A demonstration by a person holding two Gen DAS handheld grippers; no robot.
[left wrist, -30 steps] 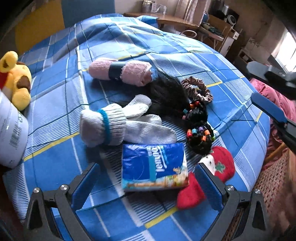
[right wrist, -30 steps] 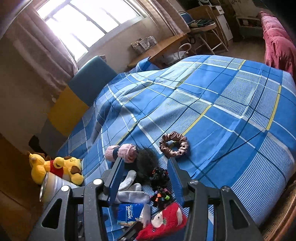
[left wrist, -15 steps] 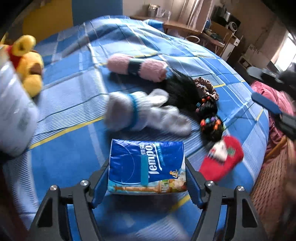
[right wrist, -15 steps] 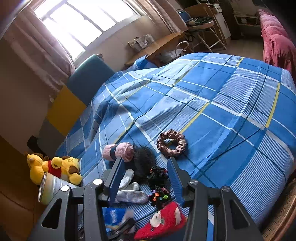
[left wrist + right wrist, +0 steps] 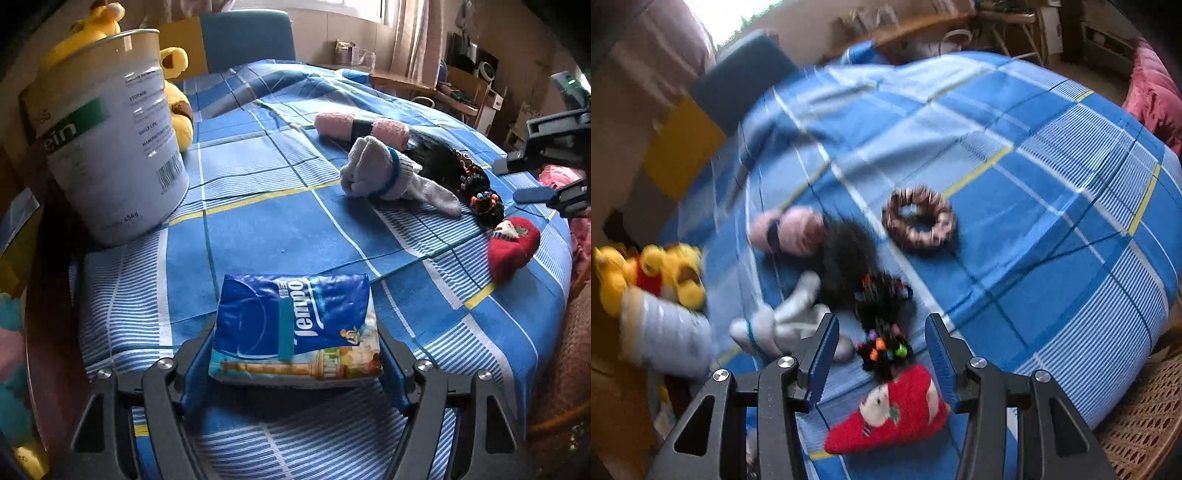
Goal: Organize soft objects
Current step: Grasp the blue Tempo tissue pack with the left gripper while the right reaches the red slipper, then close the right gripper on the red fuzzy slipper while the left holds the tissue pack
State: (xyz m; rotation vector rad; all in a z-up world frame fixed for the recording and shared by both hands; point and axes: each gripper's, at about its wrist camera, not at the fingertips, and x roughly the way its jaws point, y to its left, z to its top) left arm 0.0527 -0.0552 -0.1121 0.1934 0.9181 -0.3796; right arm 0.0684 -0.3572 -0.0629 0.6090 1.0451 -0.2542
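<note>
I see the bed (image 5: 258, 236) under its blue plaid cover filling both views; its near edge runs just under my left gripper (image 5: 295, 354), its rounded far edge drops off to my right. Open cover lies ahead of the left gripper, between it and the pile.

One white tin (image 5: 107, 136), upright, ahead-left of the left gripper, near the bed's left edge. One yellow plush bear (image 5: 177, 103) behind it.

One tissue pack (image 5: 295, 328), sitting crosswise between my left fingers, long axis spanning fingertip to fingertip, printed face up. Jaws are easing apart slightly, yet the pads press both short ends: I hold it.

Ahead-right: one grey sock bundle (image 5: 384, 173), toes pointing right; one pink roll (image 5: 362, 127) beyond it, lying crosswise.

Right gripper (image 5: 882, 350): jaws part-way apart, nothing clamped, above one beaded black hair tie (image 5: 882, 350). One red stuffed toy (image 5: 897, 410) below it, long axis slanting down-left. One brown scrunchie (image 5: 918, 225) farther ahead, alone on open cover.
</note>
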